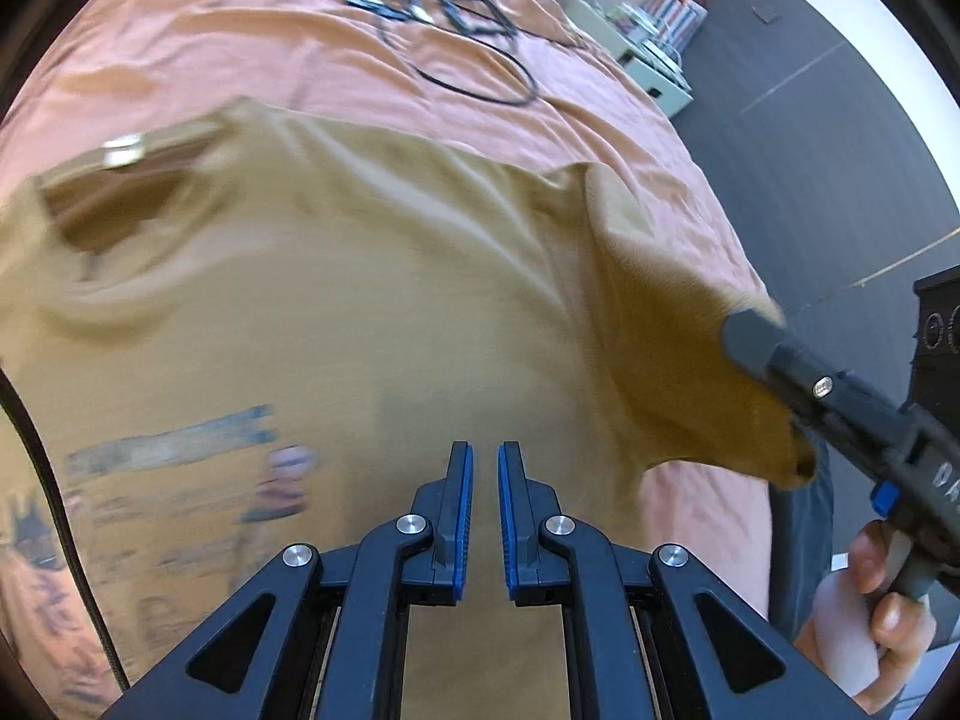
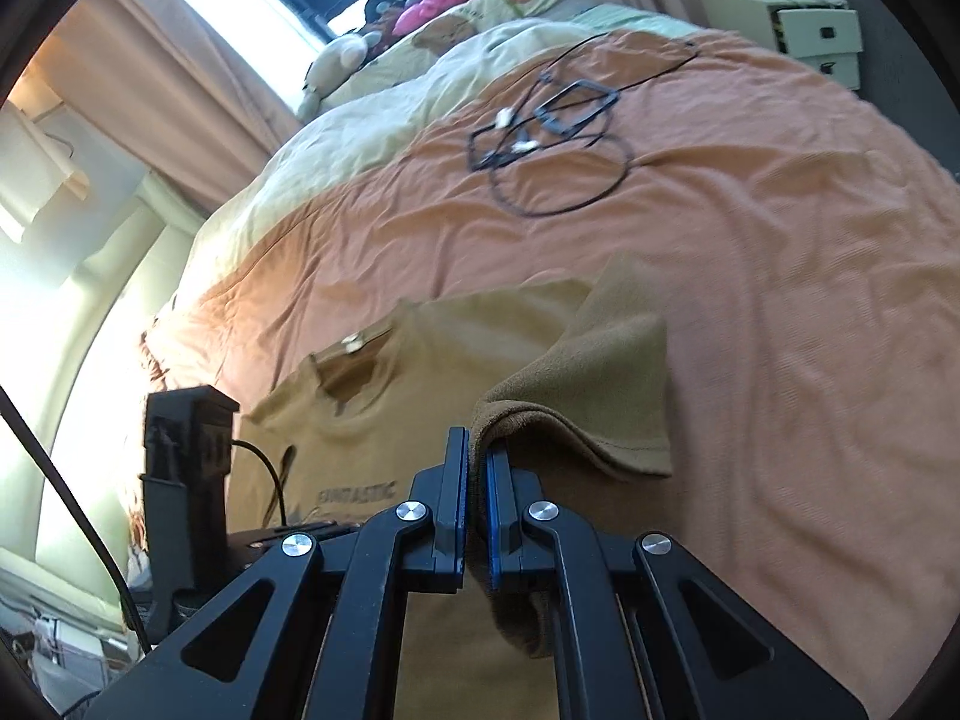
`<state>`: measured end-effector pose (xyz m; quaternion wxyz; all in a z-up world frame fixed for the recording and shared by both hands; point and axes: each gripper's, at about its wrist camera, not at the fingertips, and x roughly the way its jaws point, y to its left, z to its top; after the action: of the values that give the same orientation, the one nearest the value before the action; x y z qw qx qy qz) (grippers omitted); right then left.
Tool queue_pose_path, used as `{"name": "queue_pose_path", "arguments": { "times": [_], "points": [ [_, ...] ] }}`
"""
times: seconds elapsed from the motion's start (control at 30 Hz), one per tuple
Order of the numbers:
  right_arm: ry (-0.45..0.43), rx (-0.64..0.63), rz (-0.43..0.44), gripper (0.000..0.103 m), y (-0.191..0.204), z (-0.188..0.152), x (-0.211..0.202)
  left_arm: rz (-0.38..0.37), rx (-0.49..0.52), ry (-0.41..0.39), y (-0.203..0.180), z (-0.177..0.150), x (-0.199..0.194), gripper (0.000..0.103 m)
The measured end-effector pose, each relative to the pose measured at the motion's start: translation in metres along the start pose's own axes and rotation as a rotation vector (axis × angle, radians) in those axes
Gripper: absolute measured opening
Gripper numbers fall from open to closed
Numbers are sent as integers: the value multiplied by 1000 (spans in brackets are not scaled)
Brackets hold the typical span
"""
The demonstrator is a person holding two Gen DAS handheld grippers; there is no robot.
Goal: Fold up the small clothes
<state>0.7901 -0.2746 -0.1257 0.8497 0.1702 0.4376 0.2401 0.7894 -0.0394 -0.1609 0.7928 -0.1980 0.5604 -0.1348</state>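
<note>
shirt (image 1: 372,276) — tan, printed front up — lies spread on the bed (image 1: 372,78), under the left tool (image 1: 485,462), whose blue pads stand nearly together with nothing between them. right tool (image 2: 477,462) is clamped on the sleeve (image 2: 600,384), which is lifted and folded over toward the chest; in the left view its grey tip (image 1: 750,336) pinches that same cloth, with a hand (image 1: 870,612) on the handle. neckline with a white label (image 1: 123,151) lies further off. beyond the shirt, on the orange cover — a black cable (image 2: 558,150) in loops.
</note>
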Motion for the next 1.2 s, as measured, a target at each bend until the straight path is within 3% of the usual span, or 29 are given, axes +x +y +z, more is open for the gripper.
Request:
{"name": "queue_pose_path", "arguments": {
  "times": [0.17, 0.2, 0.23, 0.3, 0.33, 0.43, 0.63, 0.67, 0.73, 0.87, 0.97, 1.2],
  "points": [
    [76, -53, -26, 4, 25, -9, 36, 54, -22, -17, 26, -3, -24, 12],
    [103, -47, -24, 12, 26, -10, 44, 64, -28, -16, 30, -3, -27, 19],
    [115, -44, -33, 35, 28, -9, 47, 73, -32, -17, 34, -3, -29, 26],
    [94, -48, -51, 66, 31, -8, 47, 88, -28, -30, 36, -2, -32, 50],
    [75, -41, -56, 67, 29, -8, 44, 94, -22, -38, 37, -3, -34, 53],
    [59, -3, -47, 67, 15, -7, 39, 101, -4, -33, 36, -3, -33, 55],
    [38, 8, -169, 65, -16, -15, 35, 131, 77, 0, 23, -6, -12, 55],
    [41, 3, -198, 63, -21, -17, 36, 135, 92, 9, 20, -7, -6, 55],
    [55, -2, -213, 46, -27, -21, 40, 159, 122, 25, 13, -9, 5, 55],
    [86, -2, -237, 37, -33, -29, 54, 206, 181, 51, 3, -12, 27, 55],
    [108, -4, -273, 26, -37, -33, 57, 294, 241, 45, -5, -13, 40, 55],
    [128, -4, -271, 22, -48, -47, 53, 477, 298, -26, -13, 4, 53, 55]
  ]
}}
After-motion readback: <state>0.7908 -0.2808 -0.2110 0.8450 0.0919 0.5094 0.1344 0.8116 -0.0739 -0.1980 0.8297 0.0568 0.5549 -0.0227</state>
